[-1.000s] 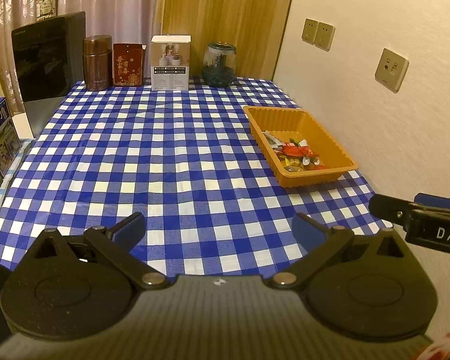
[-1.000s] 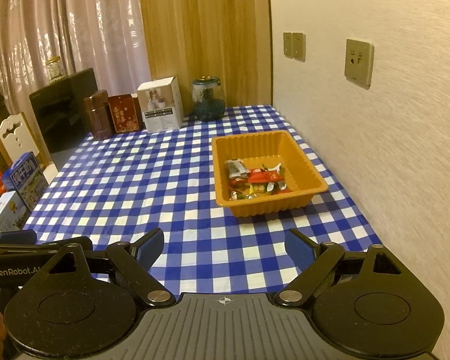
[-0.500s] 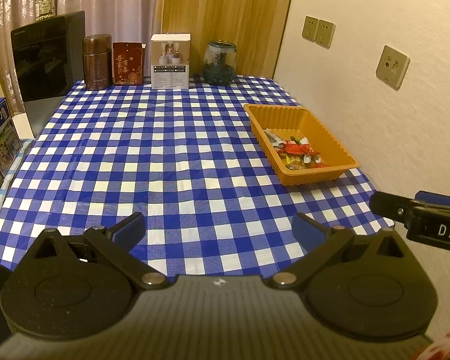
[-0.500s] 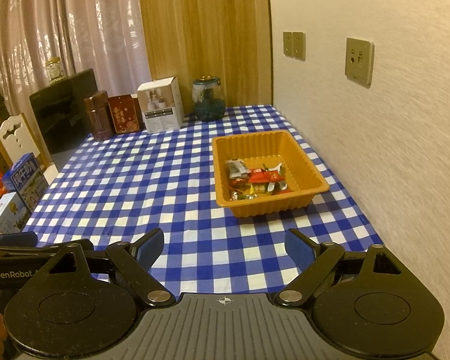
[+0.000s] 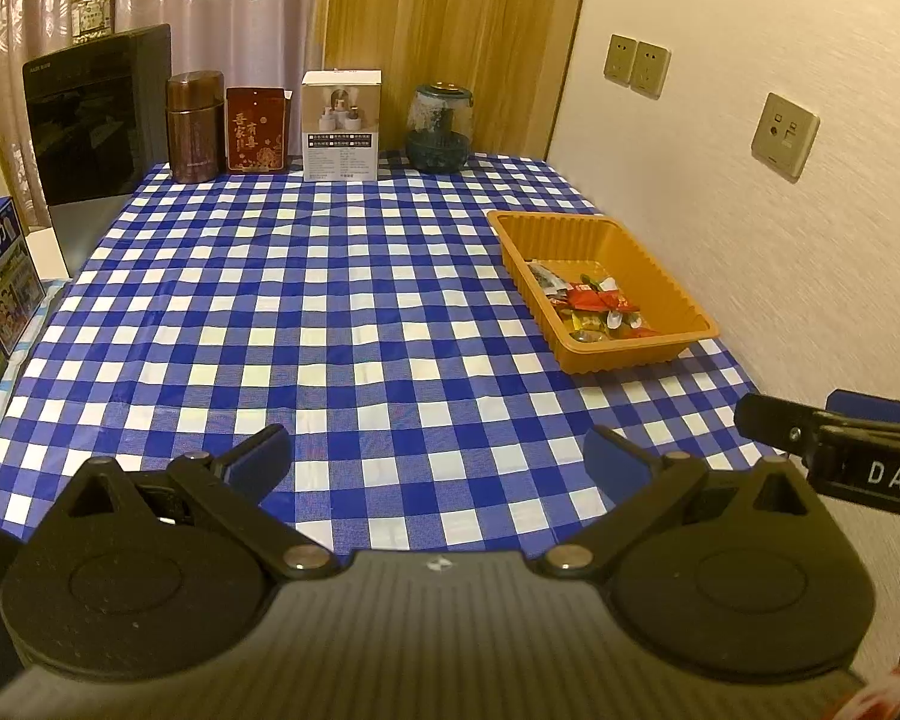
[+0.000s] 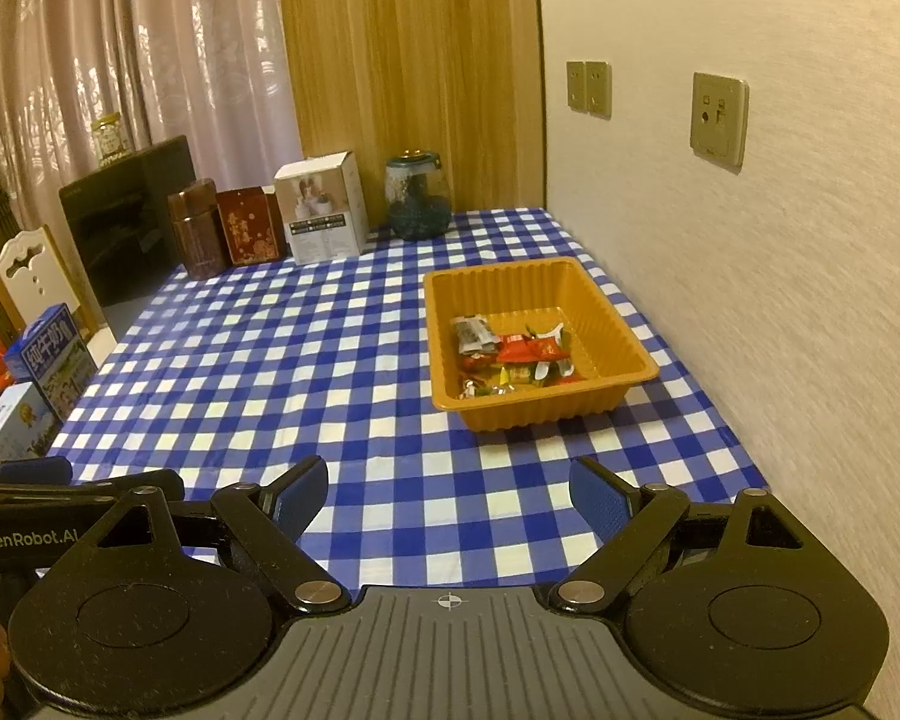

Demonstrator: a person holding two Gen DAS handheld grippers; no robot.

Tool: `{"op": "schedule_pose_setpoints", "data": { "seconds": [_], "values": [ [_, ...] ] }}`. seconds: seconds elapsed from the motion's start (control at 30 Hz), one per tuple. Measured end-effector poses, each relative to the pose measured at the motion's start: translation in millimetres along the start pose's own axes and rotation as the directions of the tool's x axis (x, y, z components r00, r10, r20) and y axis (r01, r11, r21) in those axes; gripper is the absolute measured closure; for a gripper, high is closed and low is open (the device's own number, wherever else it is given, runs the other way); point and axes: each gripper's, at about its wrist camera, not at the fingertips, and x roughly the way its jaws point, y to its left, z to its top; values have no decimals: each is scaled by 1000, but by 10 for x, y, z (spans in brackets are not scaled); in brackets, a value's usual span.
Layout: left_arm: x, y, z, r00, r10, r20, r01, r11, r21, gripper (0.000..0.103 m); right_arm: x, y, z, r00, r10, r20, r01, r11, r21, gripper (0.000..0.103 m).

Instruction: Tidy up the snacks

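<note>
An orange plastic tray (image 5: 678, 285) (image 6: 618, 324) stands on the blue-and-white checked tablecloth near the right wall. Inside it lie several wrapped snacks (image 5: 594, 306) (image 6: 510, 357), red, silver and yellow. My left gripper (image 5: 438, 456) hovers open over the table's near edge, nothing between its blue pads. My right gripper (image 6: 447, 489) is open too, empty, short of the tray. Each gripper's side shows at the edge of the other's view.
Along the back edge stand a brown canister (image 5: 193, 126), a red box (image 5: 255, 129), a white box (image 5: 342, 126) and a dark glass jar (image 5: 439, 126). A black appliance (image 5: 99, 120) sits at far left. Milk cartons (image 6: 51, 354) stand off the left side. The wall (image 5: 750, 180) runs close on the right.
</note>
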Motion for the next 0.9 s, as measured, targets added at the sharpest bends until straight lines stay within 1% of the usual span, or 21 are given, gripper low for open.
{"op": "schedule_pose_setpoints", "data": {
  "seconds": [0.9],
  "values": [
    [0, 1, 4, 1000, -5, 2, 5, 1000, -5, 0, 5, -24, -11, 1000, 2, -1, -2, 1000, 2, 16]
  ]
}}
